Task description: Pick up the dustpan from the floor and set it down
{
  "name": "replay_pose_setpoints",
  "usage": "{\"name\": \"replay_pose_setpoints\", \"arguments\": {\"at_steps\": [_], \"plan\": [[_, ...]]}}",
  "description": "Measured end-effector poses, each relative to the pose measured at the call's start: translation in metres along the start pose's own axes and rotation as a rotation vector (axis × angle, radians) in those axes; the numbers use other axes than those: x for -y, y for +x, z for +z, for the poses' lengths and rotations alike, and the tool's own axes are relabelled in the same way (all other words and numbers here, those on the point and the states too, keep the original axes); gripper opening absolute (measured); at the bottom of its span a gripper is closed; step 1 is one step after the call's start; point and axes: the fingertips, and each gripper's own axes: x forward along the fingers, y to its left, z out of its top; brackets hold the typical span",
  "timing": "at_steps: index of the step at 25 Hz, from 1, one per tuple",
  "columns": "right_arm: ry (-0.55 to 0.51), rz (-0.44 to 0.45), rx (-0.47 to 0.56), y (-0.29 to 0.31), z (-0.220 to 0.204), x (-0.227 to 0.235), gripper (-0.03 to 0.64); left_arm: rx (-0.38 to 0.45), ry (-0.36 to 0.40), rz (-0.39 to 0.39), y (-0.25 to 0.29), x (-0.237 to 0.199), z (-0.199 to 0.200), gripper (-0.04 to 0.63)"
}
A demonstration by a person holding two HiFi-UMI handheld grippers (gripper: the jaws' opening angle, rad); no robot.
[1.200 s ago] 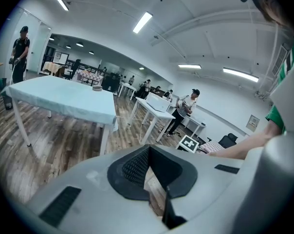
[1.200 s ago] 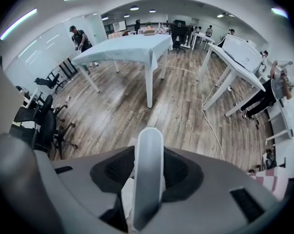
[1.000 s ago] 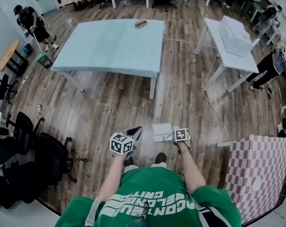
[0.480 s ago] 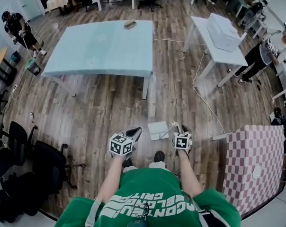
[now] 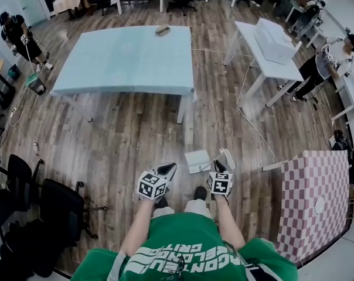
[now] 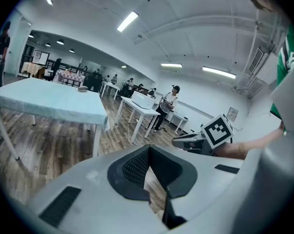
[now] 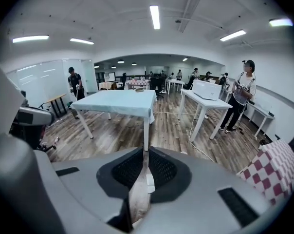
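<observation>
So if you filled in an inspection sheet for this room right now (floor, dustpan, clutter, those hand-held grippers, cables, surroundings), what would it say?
Surface: wooden floor, planked.
Job's things: white dustpan just ahead of the person's feet; can't tell whether it has left the floor.
Clutter: black office chairs at left; pink checkered box at right.
Grippers: left hand-held gripper jaws apart, nothing between. Right hand-held gripper jaws have just been closing, nearly together on a small white piece, apparently the dustpan's handle.
Cables: white cable snaking across the floor.
Surroundings: blue table with a small brown object on it; white table; other people at the edges.
</observation>
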Motion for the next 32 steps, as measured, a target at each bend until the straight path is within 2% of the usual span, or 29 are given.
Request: {"name": "replay_pose_setpoints", "arguments": {"at_steps": [6, 11, 32], "plan": [[-0.025, 0.089, -0.017, -0.007, -0.023, -0.055, 0.010, 0.003, -0.060, 0.029, -0.026, -0.031, -0.021, -0.008], [-0.078, 0.121, -0.023, -0.005, -0.035, -0.083, 0.009, 0.006, -0.048, 0.026, -0.030, -0.041, -0.023, -0.008], [-0.056, 0.150, -0.022, -0.006, -0.032, -0.096, 0.009, 0.006, 0.004, -0.015, -0.028, -0.035, -0.007, -0.008]]}}
